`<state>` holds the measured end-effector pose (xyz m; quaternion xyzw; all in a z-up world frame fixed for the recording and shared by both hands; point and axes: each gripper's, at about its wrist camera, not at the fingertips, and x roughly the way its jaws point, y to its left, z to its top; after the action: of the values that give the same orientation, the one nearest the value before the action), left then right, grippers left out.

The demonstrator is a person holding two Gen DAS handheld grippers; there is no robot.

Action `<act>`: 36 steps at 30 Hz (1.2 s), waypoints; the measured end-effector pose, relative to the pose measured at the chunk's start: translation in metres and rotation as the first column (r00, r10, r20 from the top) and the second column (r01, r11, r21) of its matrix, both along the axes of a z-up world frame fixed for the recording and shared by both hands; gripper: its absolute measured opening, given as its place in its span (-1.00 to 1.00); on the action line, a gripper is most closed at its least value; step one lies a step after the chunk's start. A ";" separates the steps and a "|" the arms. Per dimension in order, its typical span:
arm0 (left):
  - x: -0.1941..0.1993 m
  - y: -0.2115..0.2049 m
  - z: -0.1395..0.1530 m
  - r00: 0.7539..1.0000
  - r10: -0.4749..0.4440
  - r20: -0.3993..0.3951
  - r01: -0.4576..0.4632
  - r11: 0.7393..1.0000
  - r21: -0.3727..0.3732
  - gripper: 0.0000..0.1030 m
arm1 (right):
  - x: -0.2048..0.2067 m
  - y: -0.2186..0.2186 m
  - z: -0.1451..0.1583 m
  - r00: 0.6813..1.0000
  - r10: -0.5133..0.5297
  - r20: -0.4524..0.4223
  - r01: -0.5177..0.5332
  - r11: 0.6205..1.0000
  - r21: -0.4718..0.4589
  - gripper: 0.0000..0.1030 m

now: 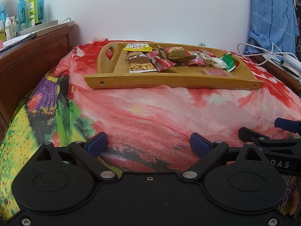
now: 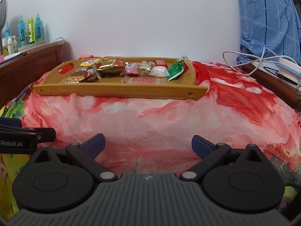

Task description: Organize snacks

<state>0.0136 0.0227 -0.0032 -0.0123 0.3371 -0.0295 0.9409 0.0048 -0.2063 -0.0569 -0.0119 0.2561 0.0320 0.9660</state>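
Snack packets (image 1: 169, 60) heaped in wooden tray (image 1: 169, 82) at far edge of bed, long axis crosswise; left gripper (image 1: 148, 143) and right gripper (image 2: 148, 144) held wide, empty, well short, neither clearly nearer

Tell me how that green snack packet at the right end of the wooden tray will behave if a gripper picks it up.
The green packet looks like thin crinkled foil, so it will probably flex and crumple. It seems small and likely light. It leans on the tray edge, so a nudge may slide it.

Snack packets (image 1: 169, 60) heaped, wooden tray (image 1: 173, 82)
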 end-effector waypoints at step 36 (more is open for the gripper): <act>0.001 -0.004 -0.006 0.999 0.039 -0.003 -0.039 0.999 0.012 1.00 | 0.008 0.004 -0.007 1.000 0.017 -0.006 -0.017 0.999 -0.030 1.00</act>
<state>0.0146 0.0187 -0.0095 -0.0133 0.3387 -0.0093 0.9408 0.0130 -0.2019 -0.0643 -0.0286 0.2594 0.0366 0.9647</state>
